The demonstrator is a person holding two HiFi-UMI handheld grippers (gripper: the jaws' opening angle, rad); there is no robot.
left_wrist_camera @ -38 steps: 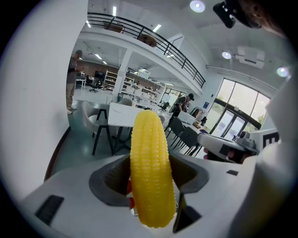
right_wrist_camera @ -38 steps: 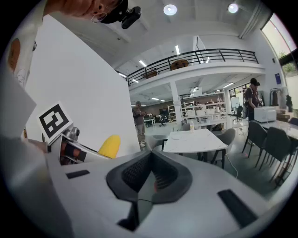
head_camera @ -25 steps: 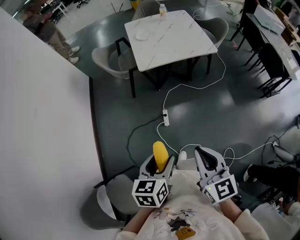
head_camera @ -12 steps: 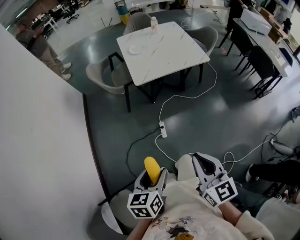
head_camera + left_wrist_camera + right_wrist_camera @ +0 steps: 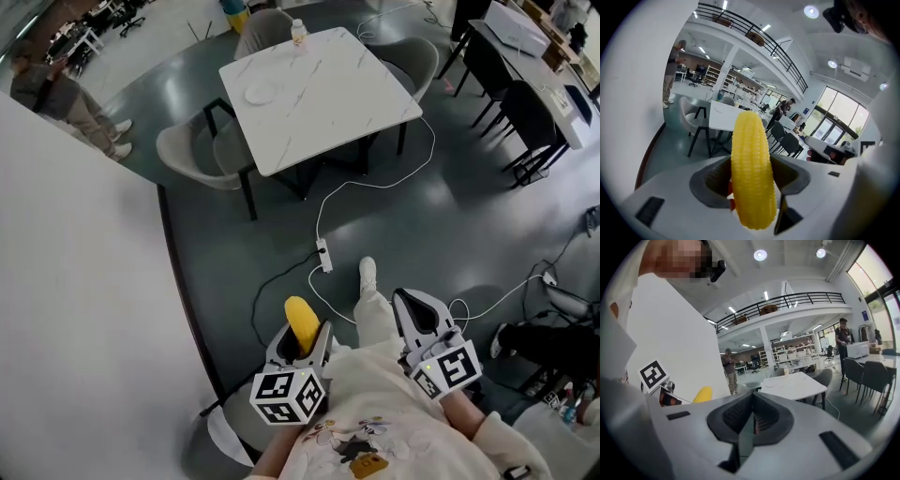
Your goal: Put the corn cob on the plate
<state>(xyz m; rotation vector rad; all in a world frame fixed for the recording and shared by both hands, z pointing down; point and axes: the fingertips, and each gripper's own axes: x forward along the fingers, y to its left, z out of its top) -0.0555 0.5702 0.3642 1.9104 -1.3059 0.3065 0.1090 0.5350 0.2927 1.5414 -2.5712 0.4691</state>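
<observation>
A yellow corn cob [image 5: 751, 171] stands upright between the jaws of my left gripper [image 5: 302, 339], which is shut on it; its tip [image 5: 299, 319] pokes out ahead in the head view. My right gripper [image 5: 419, 319] is held beside it at waist height, jaws closed together with nothing between them. A small white plate [image 5: 260, 93] lies on the white marble table [image 5: 328, 103] far ahead across the floor. From the right gripper view the corn tip [image 5: 702, 393] and the table [image 5: 790, 385] show.
Grey chairs [image 5: 192, 155] surround the table and a bottle [image 5: 298, 34] stands on its far edge. A white cable with a power strip [image 5: 323, 255] runs over the dark floor. A white wall [image 5: 75, 281] fills the left. A person [image 5: 56, 94] stands at far left.
The view has shifted forward toward the table, which now sits lower in the head view. A foot has stepped out ahead. Both grippers hold their pose, the corn still gripped.
</observation>
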